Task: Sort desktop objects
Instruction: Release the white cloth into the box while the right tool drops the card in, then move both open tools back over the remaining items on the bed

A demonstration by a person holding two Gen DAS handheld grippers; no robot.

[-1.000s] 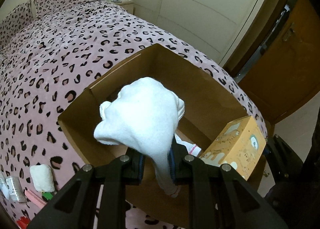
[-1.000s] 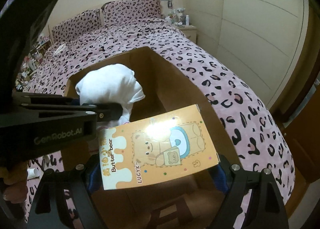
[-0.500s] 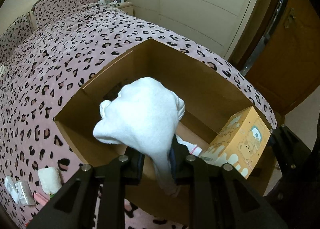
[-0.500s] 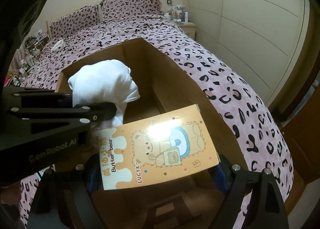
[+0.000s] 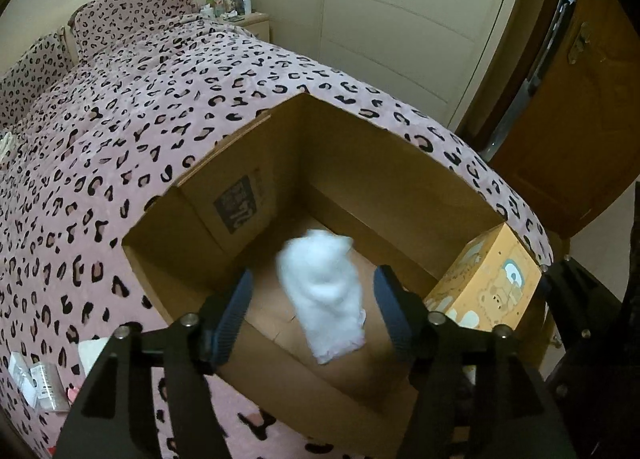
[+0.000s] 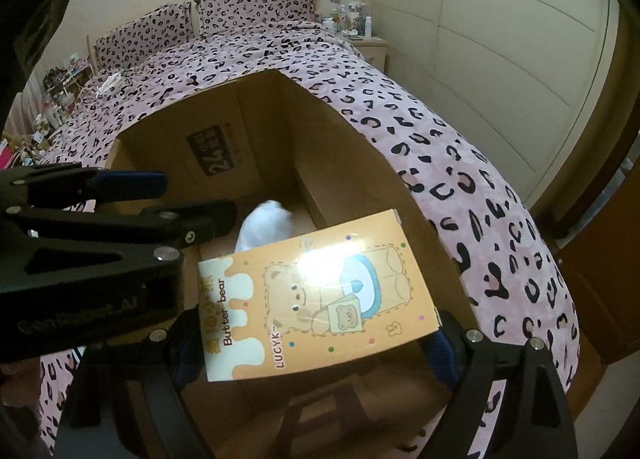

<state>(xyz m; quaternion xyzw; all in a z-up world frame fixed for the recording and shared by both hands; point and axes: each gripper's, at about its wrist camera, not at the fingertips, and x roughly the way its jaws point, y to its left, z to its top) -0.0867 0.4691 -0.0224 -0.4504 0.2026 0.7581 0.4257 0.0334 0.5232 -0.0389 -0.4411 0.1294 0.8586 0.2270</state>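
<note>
An open cardboard box [image 5: 400, 167] sits on the pink leopard bedspread. Above its hollow my left gripper [image 5: 313, 273] is opening its jaws. A white sock [image 5: 326, 291] shows blurred between and below the blue pads, touching neither, over the box floor. From the right wrist view the sock [image 6: 264, 225] lies low inside the cardboard box [image 6: 340, 139], with the left gripper [image 6: 180, 199] above it. My right gripper [image 6: 316, 343] is shut on an orange "Butter bear" carton [image 6: 316, 299], held over the box's near right corner. The carton [image 5: 488, 287] also shows at the right edge of the left wrist view.
Small white packets [image 5: 40, 383] lie on the bedspread [image 5: 140, 119] left of the box. A nightstand with bottles [image 5: 236, 11] stands by the pillows. A pale wardrobe wall and a wooden door [image 5: 580, 99] close off the right side.
The left jaws have spread apart and let go of the white sock, which has dropped from between the pads down into the box. The right gripper still holds the carton in place.
</note>
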